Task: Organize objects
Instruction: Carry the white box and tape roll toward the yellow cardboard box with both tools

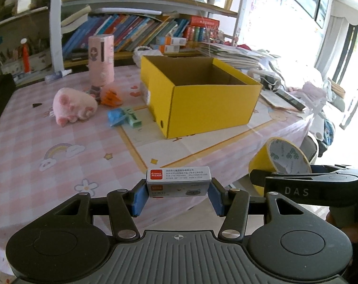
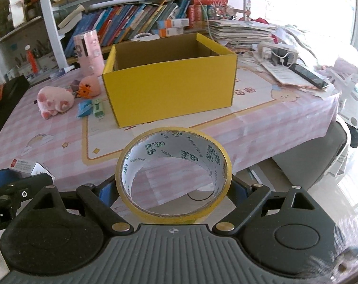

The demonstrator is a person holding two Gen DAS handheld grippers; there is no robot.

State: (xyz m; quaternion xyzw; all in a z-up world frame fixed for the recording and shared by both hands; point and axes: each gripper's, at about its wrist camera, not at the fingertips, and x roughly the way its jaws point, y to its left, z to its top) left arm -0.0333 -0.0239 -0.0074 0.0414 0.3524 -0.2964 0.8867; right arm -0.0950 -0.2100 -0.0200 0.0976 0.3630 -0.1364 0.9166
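My left gripper (image 1: pixel 177 195) is shut on a small grey staple box (image 1: pixel 178 181) with a red label, held above the table's near edge. My right gripper (image 2: pixel 174 193) is shut on a yellow tape roll (image 2: pixel 174 175), also near the front edge; the roll shows in the left wrist view (image 1: pixel 279 159) to the right of the staple box. An open, empty yellow cardboard box (image 1: pixel 200 94) stands on the pink checked tablecloth (image 1: pixel 60 146) ahead of both grippers; it also shows in the right wrist view (image 2: pixel 169 87).
Left of the yellow box lie a pink plush toy (image 1: pixel 73 106), a pink cylinder (image 1: pixel 100 59), an orange toy (image 1: pixel 111 97), a blue packet (image 1: pixel 116 117) and a green clip (image 1: pixel 132 118). Bookshelves stand behind. Papers and a phone (image 2: pixel 308 73) clutter the right side.
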